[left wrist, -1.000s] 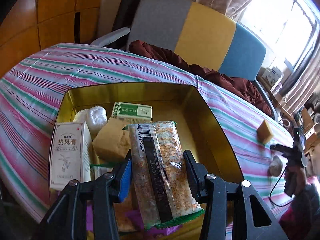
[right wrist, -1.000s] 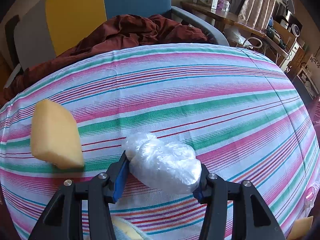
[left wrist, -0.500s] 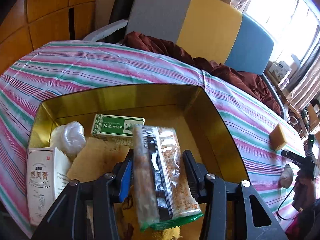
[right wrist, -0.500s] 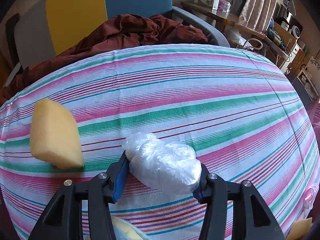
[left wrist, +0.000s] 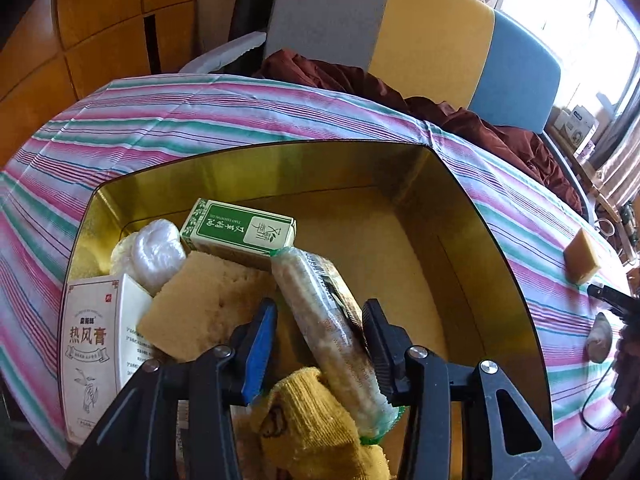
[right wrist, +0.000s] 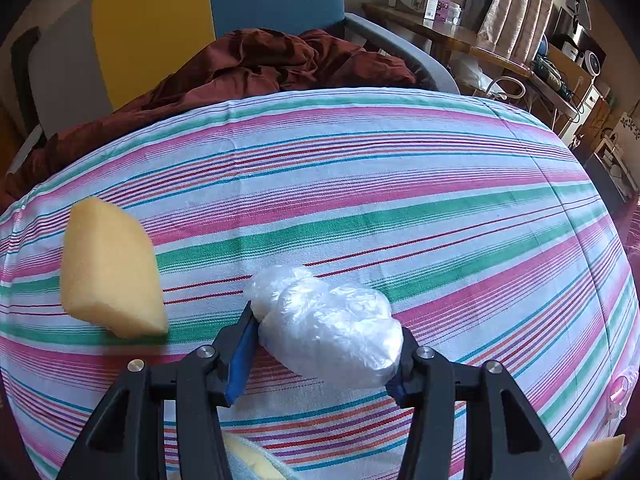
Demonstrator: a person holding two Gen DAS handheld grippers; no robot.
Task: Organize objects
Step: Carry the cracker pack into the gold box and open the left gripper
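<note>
Snack packet (left wrist: pixel 332 332), clear wrapper with a barcode strip, turned on edge inside the gold tin (left wrist: pixel 472 248), its near end resting on a yellow knitted cloth (left wrist: pixel 316 432). Left gripper (left wrist: pixel 318 326) straddles the packet; jaws closing, the right pad against the wrapper, the blue left pad with a gap still showing beside it.

Also in the tin, all left of the packet: a green-and-white carton (left wrist: pixel 240 228) toward the far wall, a tan sponge (left wrist: pixel 208 304) just beside the packet, a wad of clear plastic (left wrist: pixel 154 252) behind the sponge, and a white box with Chinese lettering (left wrist: pixel 94 344) against the tin's left wall.

The tin stands on a tabletop under a pink, green and white striped cloth (left wrist: pixel 168 120).

Right of the tin, on the cloth: a second yellow sponge (right wrist: pixel 108 272), and beside it a bundle of clear plastic (right wrist: pixel 332 328). Right gripper (right wrist: pixel 324 344) has its jaws pinching this bundle, both pads pressed into it, the bundle resting on the cloth.

Beyond the tabletop's far edge: a dark red crumpled fabric (right wrist: pixel 256 64) heaped on a chair with grey, yellow and blue panels (left wrist: pixel 432 28).
</note>
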